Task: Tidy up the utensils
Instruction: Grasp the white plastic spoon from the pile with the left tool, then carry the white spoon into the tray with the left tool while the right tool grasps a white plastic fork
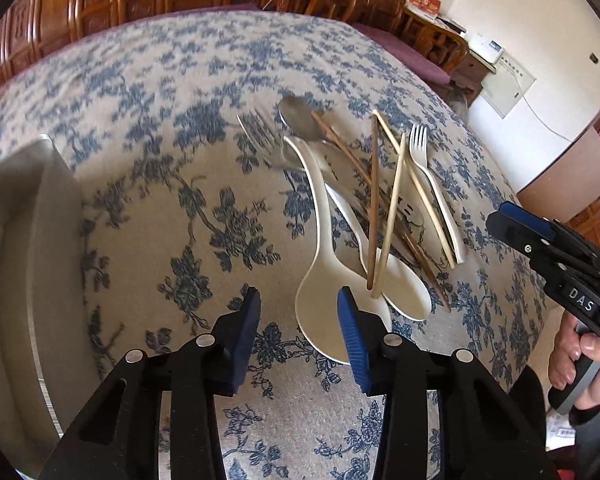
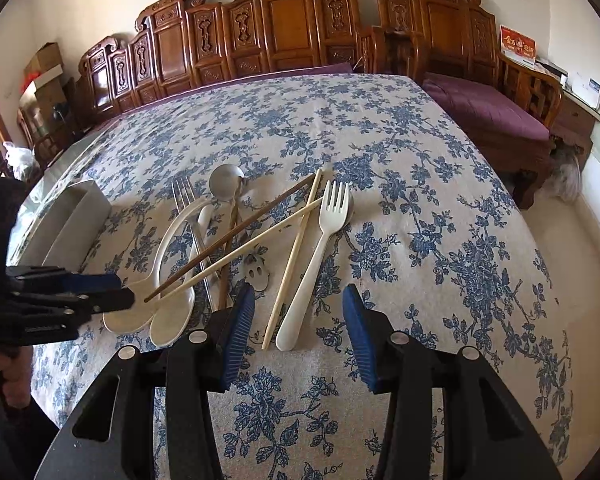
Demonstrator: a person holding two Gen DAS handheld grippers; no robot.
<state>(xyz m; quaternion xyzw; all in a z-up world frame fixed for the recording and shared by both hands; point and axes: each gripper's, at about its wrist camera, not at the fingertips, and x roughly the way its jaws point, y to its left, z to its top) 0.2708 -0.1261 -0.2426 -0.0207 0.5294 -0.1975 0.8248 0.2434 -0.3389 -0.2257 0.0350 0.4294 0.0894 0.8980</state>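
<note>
Bare tablecloth [image 2: 420, 240] right of white fork [image 2: 320, 248], crossed chopsticks [image 2: 236, 248] overlying spoons [image 2: 168, 304], tray [image 2: 68, 220] leftward

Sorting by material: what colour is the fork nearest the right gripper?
White fork; clearest in the right wrist view.

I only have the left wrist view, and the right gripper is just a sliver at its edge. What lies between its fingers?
Observer: The right gripper is open. The handle of the white fork and the near end of a pale chopstick lie between its fingers. Nothing is pinched.
Operator: And my left gripper, seen from the side?
Observer: The left gripper has its tips right at the bowl of the white spoon. I cannot tell whether they touch it.
</note>
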